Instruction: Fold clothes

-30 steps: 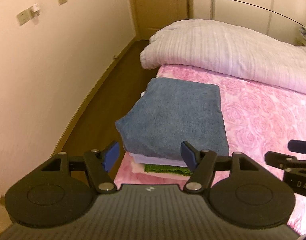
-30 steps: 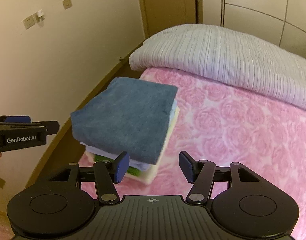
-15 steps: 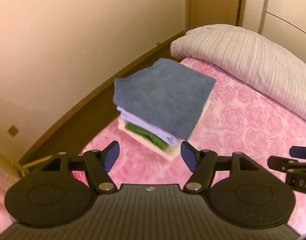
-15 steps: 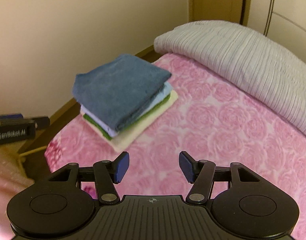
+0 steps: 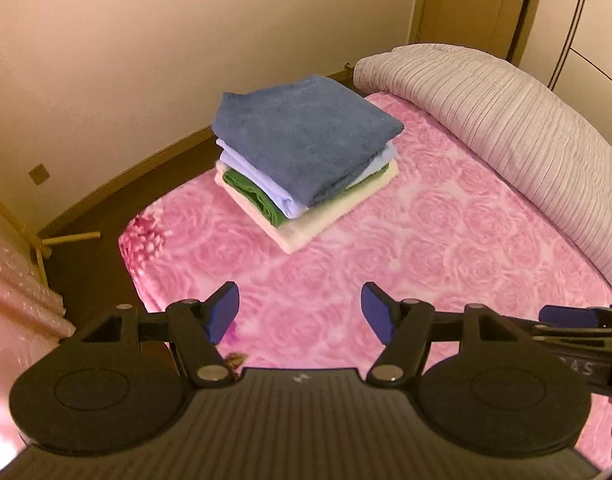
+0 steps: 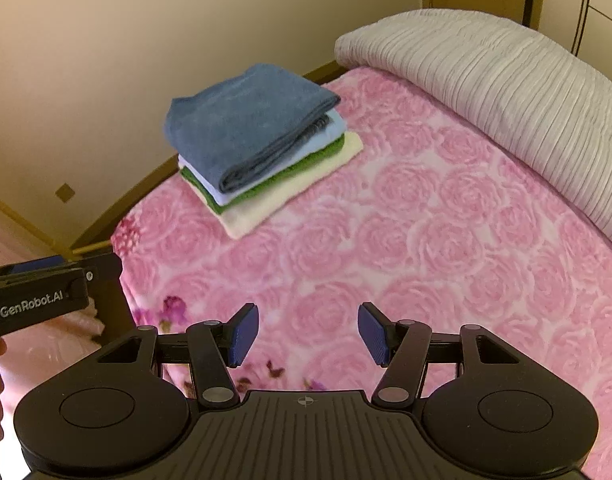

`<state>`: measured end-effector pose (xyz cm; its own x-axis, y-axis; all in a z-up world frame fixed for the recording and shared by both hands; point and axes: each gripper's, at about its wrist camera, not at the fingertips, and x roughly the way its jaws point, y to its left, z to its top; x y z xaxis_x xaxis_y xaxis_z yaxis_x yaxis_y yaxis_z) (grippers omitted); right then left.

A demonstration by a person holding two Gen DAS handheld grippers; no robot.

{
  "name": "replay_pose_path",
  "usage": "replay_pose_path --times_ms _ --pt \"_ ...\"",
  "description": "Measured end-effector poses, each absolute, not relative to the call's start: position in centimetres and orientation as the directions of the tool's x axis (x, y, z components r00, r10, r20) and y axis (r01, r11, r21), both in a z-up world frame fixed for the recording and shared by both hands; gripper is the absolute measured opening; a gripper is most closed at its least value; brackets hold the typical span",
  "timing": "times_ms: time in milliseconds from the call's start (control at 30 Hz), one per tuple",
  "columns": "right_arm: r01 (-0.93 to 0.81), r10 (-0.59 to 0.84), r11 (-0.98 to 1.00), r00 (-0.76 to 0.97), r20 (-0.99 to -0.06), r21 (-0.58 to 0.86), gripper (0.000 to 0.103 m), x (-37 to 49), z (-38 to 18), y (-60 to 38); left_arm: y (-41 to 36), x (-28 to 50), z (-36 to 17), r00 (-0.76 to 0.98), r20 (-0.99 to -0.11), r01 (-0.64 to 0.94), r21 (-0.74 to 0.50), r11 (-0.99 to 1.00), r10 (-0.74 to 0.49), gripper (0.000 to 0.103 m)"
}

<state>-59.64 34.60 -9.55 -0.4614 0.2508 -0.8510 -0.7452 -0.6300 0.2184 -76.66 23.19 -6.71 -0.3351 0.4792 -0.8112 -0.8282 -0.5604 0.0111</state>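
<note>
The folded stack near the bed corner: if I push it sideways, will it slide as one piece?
Probably not. The stack is four loose layers with staggered edges, so the blue towel on top would likely shear off first. The plush pink blanket probably grips the cream bottom layer.

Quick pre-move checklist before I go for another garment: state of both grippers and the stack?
1. Left gripper open and empty: ok.
2. Right gripper open and empty: ok.
3. Stack of four folded pieces, dark blue towel on top, cream piece at the bottom: ok.
4. Stack clear of both grippers: ok.
5. Stack well in from the edge of the pink rose blanket: not ok, it sits near the corner.
6. Next garment to fold: cannot tell, none in view.
</note>
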Motion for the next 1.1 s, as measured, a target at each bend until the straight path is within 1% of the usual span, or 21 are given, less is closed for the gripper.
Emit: replay_pose_path --times_ms 200,467,800,1100 --pt "-0.716 0.251 -0.676 -0.447 -0.858 0.175 0.059 -58.8 -10.1 36.5 24.0 -74.7 -7.0 -0.340 -0.824 -0.801 0.001 -0.598 0.454 0.064" --pt "-0.668 0.226 -0.732 -0.423 -0.878 0.133 0.059 -59.2 -11.8 39.1 25.5 -73.9 -8.6 -0.341 -0.848 -0.765 -0.001 -0.644 0.406 0.064" --pt "-0.623 0.176 -0.768 -0.427 -0.887 0.147 0.059 -60.8 -13.5 41.5 28.0 -74.2 -10.5 -0.345 -0.866 -0.742 0.016 -0.670 0.362 0.064" --pt "-0.631 0.160 -0.756 -0.433 -0.887 0.172 0.059 -61.5 -14.5 44.0 30.0 -74.5 -11.5 -0.364 -0.866 -0.752 0.056 -0.657 0.343 0.064"
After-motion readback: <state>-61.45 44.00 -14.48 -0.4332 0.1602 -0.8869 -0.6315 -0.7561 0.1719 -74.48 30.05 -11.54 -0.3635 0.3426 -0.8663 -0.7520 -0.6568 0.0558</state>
